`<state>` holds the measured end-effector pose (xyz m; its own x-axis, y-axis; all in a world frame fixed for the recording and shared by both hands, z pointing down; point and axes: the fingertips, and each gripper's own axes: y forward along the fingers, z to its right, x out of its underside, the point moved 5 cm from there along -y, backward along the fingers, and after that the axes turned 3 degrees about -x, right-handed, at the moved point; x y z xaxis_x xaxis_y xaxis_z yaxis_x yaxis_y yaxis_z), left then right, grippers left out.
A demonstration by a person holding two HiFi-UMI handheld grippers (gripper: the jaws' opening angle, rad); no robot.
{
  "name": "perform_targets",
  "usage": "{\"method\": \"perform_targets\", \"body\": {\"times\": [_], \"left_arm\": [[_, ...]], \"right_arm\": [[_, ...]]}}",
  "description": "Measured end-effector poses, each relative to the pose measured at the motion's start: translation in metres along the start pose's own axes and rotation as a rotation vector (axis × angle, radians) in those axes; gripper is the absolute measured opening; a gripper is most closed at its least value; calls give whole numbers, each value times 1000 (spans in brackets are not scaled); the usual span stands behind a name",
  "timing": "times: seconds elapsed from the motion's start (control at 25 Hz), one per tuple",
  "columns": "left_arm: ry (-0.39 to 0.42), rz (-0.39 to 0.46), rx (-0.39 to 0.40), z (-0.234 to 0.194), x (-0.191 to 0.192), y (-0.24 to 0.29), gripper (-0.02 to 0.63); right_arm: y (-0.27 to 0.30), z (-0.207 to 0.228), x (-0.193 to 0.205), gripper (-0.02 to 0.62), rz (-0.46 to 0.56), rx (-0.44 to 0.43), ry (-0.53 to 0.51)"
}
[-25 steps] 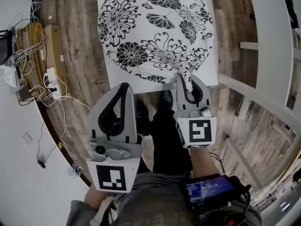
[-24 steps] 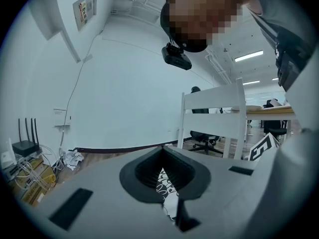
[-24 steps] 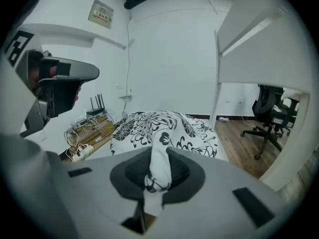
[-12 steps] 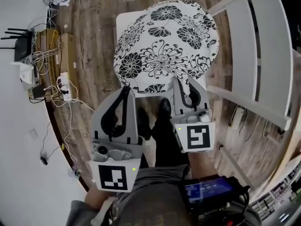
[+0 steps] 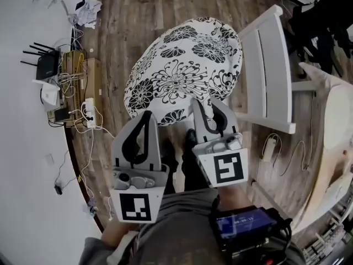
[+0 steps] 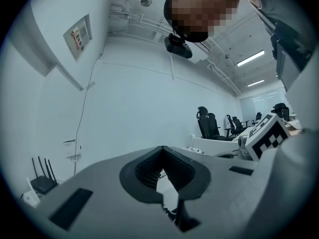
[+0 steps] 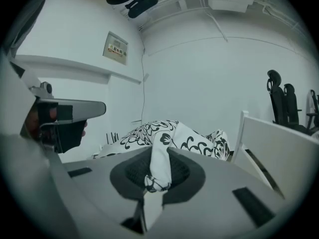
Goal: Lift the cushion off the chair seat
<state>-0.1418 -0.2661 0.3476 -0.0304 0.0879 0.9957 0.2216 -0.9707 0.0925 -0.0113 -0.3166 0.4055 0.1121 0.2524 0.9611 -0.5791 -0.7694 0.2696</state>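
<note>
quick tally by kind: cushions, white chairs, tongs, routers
cushion: 1
white chair: 1
tongs: 2 (left tongs, right tongs)
router: 1
total: 5

The black-and-white floral fabric cushion (image 5: 182, 70) is blocking the seat of the white wooden chair (image 5: 265, 65) from view, leaving only its slatted back showing. The grey right gripper (image 5: 205, 105) is hiding the cushion's near edge. A small framed sign (image 7: 117, 48) on the wall is carrying print too small to read.
</note>
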Motion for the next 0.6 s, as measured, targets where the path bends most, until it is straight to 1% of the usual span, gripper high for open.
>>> {"method": "perform_targets", "body": {"times": [0.16,0.32,0.6], "left_arm": [[6,21,-23,-3,-47,-7,6],[8,-4,-75,-5,-87,-12,6],[0,88,-99,-6,-157,-21,6]], "right_arm": [[-12,-8,-61,32,55,-18,-15],[-25,-11,-109,34,93,-36,-9],[-47,-25,-198,34,215,-43,-64]]}}
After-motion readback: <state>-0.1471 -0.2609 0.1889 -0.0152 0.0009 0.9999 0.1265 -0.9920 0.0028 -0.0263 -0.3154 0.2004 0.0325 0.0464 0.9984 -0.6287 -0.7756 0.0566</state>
